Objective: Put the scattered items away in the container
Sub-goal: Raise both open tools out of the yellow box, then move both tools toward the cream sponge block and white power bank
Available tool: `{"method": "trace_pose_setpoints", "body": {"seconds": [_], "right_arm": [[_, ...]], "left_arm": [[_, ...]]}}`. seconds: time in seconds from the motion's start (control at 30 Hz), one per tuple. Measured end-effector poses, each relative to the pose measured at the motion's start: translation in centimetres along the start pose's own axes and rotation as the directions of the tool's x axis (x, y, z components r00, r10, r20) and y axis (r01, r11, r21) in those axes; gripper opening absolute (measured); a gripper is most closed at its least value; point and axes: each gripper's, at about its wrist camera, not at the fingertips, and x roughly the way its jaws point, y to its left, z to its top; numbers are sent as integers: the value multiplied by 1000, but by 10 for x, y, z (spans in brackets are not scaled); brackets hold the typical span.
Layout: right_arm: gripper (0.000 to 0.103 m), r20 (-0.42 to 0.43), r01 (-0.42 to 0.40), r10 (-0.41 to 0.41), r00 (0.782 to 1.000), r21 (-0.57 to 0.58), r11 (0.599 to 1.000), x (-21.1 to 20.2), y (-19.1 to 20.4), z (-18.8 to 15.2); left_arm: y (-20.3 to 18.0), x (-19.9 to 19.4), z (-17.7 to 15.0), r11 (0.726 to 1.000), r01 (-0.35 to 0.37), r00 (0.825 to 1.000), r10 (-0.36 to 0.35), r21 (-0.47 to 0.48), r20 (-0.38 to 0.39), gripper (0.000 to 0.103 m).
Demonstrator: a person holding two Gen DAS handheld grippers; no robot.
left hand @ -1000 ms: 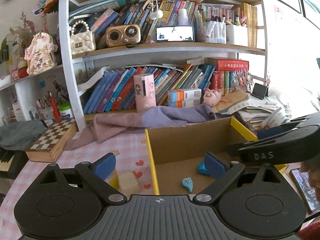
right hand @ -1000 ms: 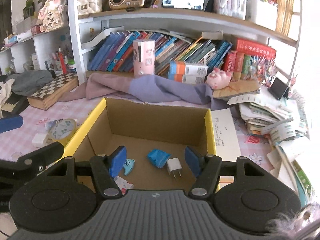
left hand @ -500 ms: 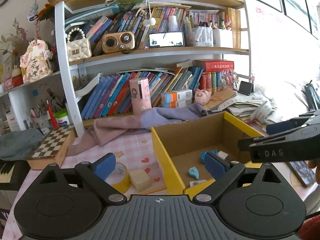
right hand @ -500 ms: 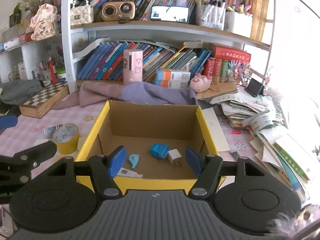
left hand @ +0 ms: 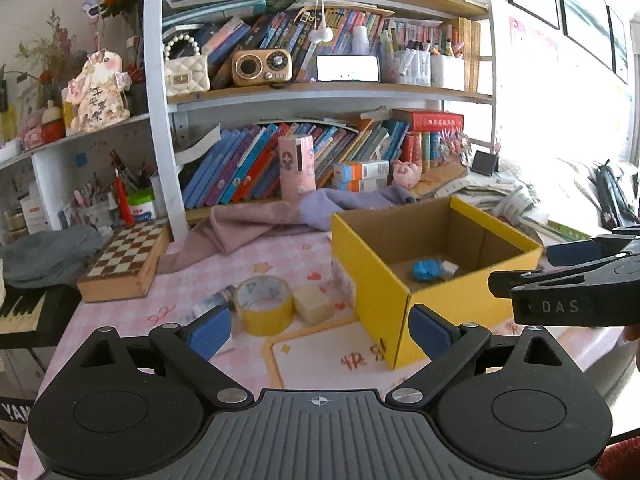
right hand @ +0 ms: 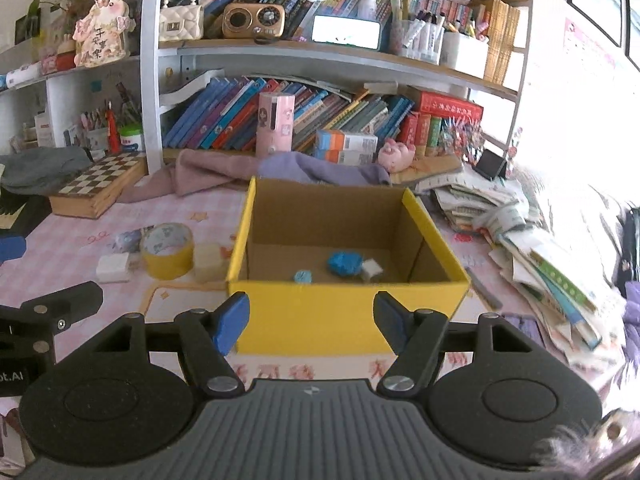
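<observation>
- On the pink tablecloth, at twelve o'clock from the right gripper: yellow cardboard box, open-topped, brown inside.
- Right gripper's side reads "DAS"; jaws parted, empty.
- Left gripper: released, empty.
- Tape roll at ten o'clock of the box.

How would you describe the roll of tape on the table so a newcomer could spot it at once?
Start at the yellow cardboard box on the pink tablecloth and look just left of it. The tape roll stands between a white adapter and a cream cube; it alone is a yellow hollow ring.
</observation>
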Motion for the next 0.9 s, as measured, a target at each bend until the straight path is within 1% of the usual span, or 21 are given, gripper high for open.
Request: {"method": "trace_pose_setpoints", "body": {"seconds": [0.23, 0.33, 0.43, 0.6, 0.9], "right_arm": [[67, -45, 8, -6, 999, 35, 999, -25, 27, -28], [69, -65, 9, -6, 998, 47, 999, -31, 35, -36], [69, -88, 3, 2, 996, 51, 999, -33, 42, -41], [69, -130, -30, 35, 991, 45, 999, -35, 55, -48], [69, -166, -93, 92, 982, 2, 996, -35, 78, -53]], "left_arm": [[14, -26, -22, 999, 21, 999, -20, 30, -42, 97], [20, -32, -30, 999, 21, 998, -18, 38, -62, 97], [26, -37, -37, 999, 5, 997, -2, 38, -81, 97], [36, -42, -46, 999, -38, 991, 41, 27, -124, 97], [50, -52, -57, 997, -76, 984, 74, -9, -164, 97]]}}
